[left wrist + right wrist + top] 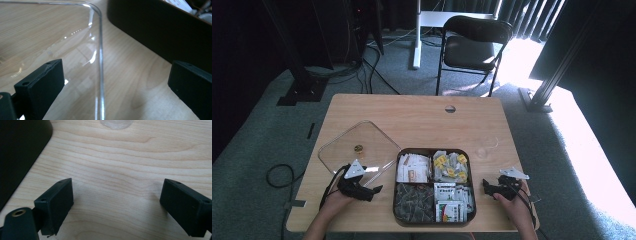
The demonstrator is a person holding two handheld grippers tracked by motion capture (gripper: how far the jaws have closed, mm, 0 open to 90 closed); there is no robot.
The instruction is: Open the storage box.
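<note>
A dark box point(397, 186) with four compartments of tea bags and sachets sits at the table's front middle. A clear square lid point(357, 142) with a small gold knob point(358, 148) lies flat to its left. My left gripper point(374, 190) rests at the lid's near corner, open; the lid's rounded edge point(100, 60) runs between its jaws, with the box wall point(155, 27) to the right. My right gripper point(485, 185) stands open just right of the box, over bare wood point(117, 182), nothing between its jaws.
A small clear round object point(486, 148) lies on the table beyond the right gripper, its rim point(115, 123) showing at the top of the right gripper view. A cable hole point(450, 108) is at the back. A black chair point(474, 45) stands behind the table.
</note>
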